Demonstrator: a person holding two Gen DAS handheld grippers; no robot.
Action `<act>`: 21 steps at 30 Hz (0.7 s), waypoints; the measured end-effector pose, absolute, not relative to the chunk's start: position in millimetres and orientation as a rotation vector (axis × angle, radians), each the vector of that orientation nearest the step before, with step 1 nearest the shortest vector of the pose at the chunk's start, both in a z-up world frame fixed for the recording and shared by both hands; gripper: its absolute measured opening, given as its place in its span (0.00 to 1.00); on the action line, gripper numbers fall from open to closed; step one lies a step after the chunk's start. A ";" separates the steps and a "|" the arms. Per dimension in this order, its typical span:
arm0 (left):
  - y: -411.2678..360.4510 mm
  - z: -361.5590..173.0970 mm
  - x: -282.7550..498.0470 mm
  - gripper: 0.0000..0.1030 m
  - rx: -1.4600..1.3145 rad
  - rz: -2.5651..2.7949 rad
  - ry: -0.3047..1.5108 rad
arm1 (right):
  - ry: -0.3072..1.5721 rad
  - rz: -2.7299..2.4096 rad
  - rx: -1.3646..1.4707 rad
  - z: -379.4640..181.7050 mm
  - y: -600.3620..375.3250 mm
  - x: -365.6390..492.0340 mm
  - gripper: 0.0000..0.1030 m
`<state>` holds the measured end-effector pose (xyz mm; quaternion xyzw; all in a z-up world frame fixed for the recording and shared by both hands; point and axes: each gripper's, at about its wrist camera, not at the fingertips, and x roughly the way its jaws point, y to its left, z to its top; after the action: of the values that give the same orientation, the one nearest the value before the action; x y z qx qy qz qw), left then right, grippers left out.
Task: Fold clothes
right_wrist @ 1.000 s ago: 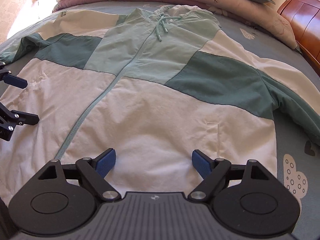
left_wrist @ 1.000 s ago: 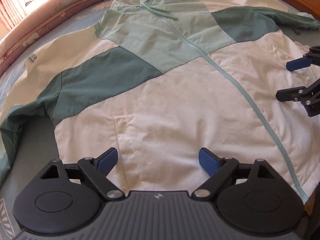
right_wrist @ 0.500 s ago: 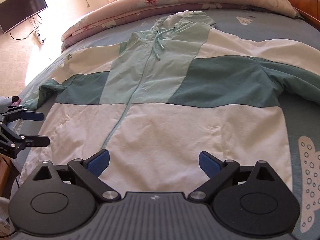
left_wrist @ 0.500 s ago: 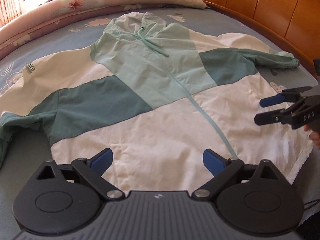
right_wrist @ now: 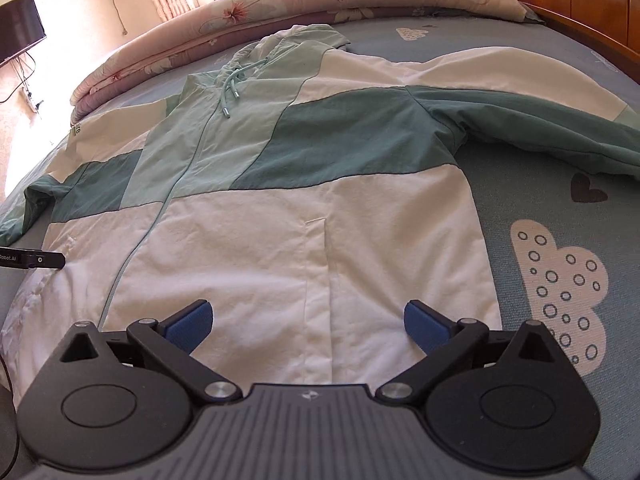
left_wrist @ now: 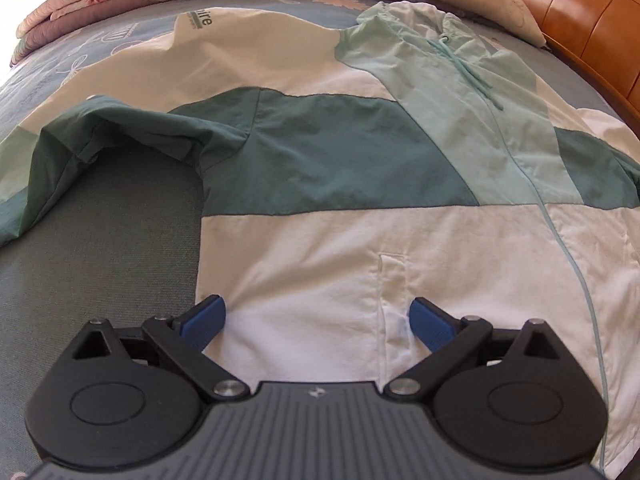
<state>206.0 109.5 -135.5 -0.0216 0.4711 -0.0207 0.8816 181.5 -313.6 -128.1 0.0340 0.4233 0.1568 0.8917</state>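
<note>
I see one jacket [left_wrist: 360, 248] flat on bed [right_wrist: 560, 184], hem nearest me; left gripper [left_wrist: 316, 316] and right gripper [right_wrist: 308, 320] jaws both apart, holding nothing.

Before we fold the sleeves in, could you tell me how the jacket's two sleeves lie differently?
The sleeve by the left gripper bends back on itself, crumpled, showing dark green beside pale mint. The sleeve by the right gripper runs out nearly straight, white above, dark green below. Both lie on the blue patterned bedsheet, unfolded.

Bed sheet [right_wrist: 560, 200]: blue-grey, printed with a dark heart and a pale bubble patch, right of the gripper.
Quilt [right_wrist: 280, 4]: pink, floral, rolled, far ahead.
Headboard [left_wrist: 592, 12]: orange wood, ahead right.
Television [right_wrist: 18, 28]: dark, wall-mounted, far left.
</note>
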 end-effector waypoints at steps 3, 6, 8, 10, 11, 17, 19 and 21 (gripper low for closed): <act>105.0 -132.6 210.2 0.96 -0.018 -0.042 0.996 | 0.864 0.307 0.073 -130.8 -320.2 176.8 1.00; 99.2 -123.5 220.2 0.94 -0.050 -0.071 0.989 | 0.855 0.290 0.067 -132.8 -322.5 174.0 1.00; 92.7 -114.2 230.6 0.94 -0.096 -0.132 0.960 | 0.854 0.281 0.053 -133.2 -319.9 173.7 1.00; 79.9 -102.8 252.6 0.94 -0.117 -0.208 0.909 | 0.853 0.273 0.033 -134.0 -317.0 173.6 1.00; 73.7 -98.0 266.0 0.94 -0.122 -0.239 0.886 | 0.853 0.271 0.018 -134.3 -315.3 173.3 1.00; 62.6 -110.6 354.8 0.94 -0.207 -0.283 0.859 | 0.845 0.262 -0.041 -136.6 -308.9 170.8 1.00; 68.7 -124.2 372.4 0.94 -0.227 -0.267 0.868 | 0.843 0.267 -0.038 -136.6 -310.0 170.7 1.00; 80.1 -135.5 379.1 0.94 -0.212 -0.245 0.848 | 0.846 0.277 -0.028 -136.1 -312.5 171.5 1.00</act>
<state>379.1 80.1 -135.5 -0.1023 0.4096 -0.1184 0.8987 171.5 -312.5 -136.1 -0.0136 0.4090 0.1338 0.9026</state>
